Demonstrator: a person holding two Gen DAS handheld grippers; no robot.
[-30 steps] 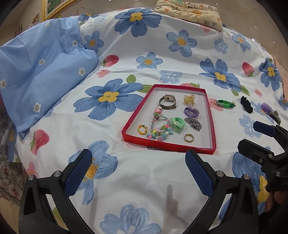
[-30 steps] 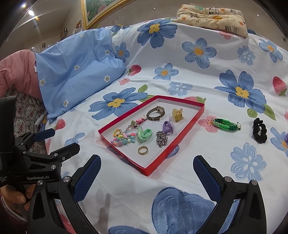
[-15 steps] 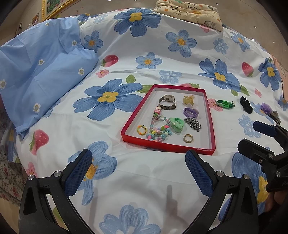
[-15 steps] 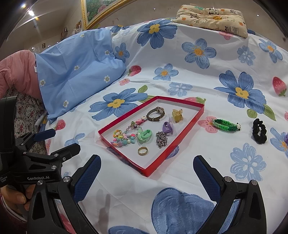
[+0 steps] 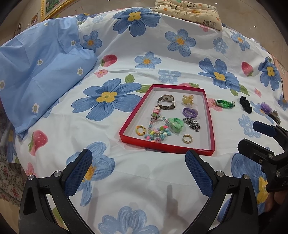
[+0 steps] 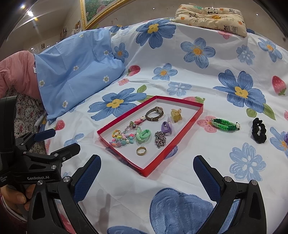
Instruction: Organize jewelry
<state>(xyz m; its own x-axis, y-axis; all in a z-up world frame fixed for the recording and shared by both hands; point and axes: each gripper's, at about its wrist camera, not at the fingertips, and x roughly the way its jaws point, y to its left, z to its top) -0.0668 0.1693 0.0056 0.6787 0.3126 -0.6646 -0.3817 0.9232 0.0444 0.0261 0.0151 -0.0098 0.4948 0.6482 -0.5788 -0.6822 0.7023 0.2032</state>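
A shallow red tray (image 5: 132, 117) (image 6: 187, 124) lies on the floral bedsheet. Inside it are a watch (image 5: 166, 101) (image 6: 154, 113), a gold ring (image 5: 187, 139) (image 6: 141, 150), a silver chain (image 5: 191, 123) (image 6: 160, 139), a bead necklace (image 5: 156, 128) (image 6: 124, 138) and several hair ties. Right of the tray lie a green braided bracelet (image 5: 225, 103) (image 6: 225, 124), a black scrunchie (image 5: 245, 104) (image 6: 258, 130) and a purple flower clip (image 5: 268, 109). My left gripper (image 5: 138, 169) and right gripper (image 6: 147, 171) both hover open and hold nothing, short of the tray's near edge.
A light blue pillow (image 5: 41, 72) (image 6: 75, 72) sits at the left. A cream patterned cushion (image 5: 189, 12) (image 6: 210, 18) lies at the far edge. A pink quilt (image 6: 16, 72) shows at the left. A hand (image 6: 14, 198) grips the left tool.
The view from the left gripper has crept slightly, so the tray sits a touch farther left and higher. Both grippers stay open; nothing on the bed has moved.
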